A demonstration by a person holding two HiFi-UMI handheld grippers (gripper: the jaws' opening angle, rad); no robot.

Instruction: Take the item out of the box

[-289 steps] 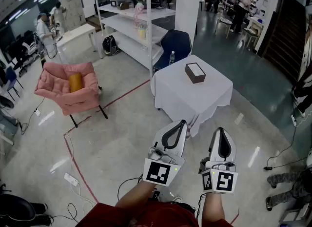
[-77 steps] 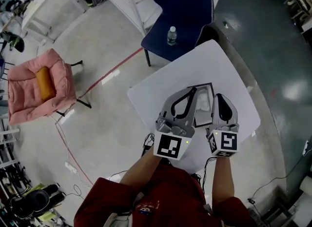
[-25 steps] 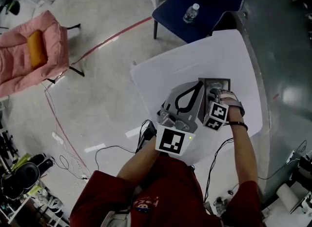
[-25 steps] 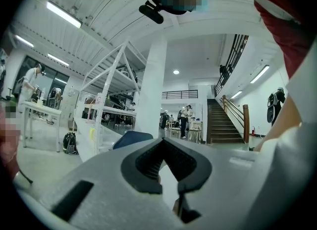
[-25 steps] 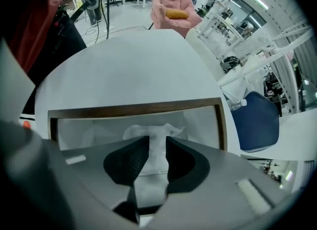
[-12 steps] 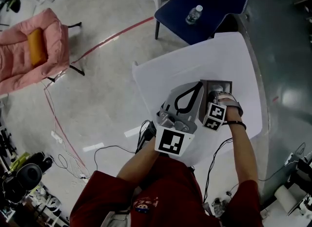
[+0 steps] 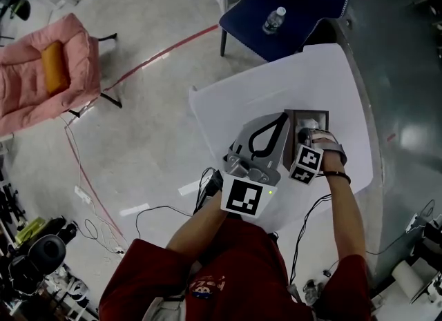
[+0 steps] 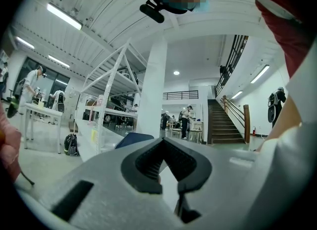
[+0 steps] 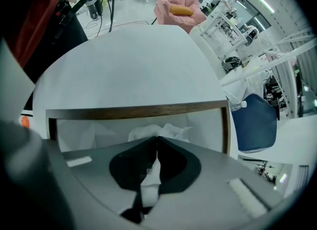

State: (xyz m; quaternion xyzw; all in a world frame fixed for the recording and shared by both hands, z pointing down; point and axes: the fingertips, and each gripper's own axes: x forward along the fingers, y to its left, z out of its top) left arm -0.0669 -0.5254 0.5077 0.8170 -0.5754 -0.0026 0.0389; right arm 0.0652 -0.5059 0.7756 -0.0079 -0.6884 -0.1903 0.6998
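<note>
Right gripper view looks down on a white tabletop [image 9: 124, 66] carrying a brown open-topped box [image 9: 138, 111], with white tissue [image 9: 173, 130] bunched inside. The right hand-held gripper [image 9: 157, 141] has just been closing its jaws and pinches a fold of that tissue. Beside it, the left hand-held gripper [image 8: 162, 142] is held level, jaws pressed together.

Table [image 7: 228, 105] centre-right, person [image 7: 228, 278] at its near edge. Box [image 9: 138, 111] on the table, toward the right side, tissue [image 9: 166, 131] in it. Right gripper [image 9: 157, 139] points down into the box; its jaws have just been closing, with the tissue between them. Left gripper [image 7: 282, 118] just left of the box, above the table. Chair [image 7: 304, 2] behind the table, bottle [image 7: 274, 19] on its seat. Armchair [image 7: 27, 92] well apart at far left, cushion [image 7: 54, 67] on it. Tape line [image 7: 166, 54] on the floor between armchair and table.
</note>
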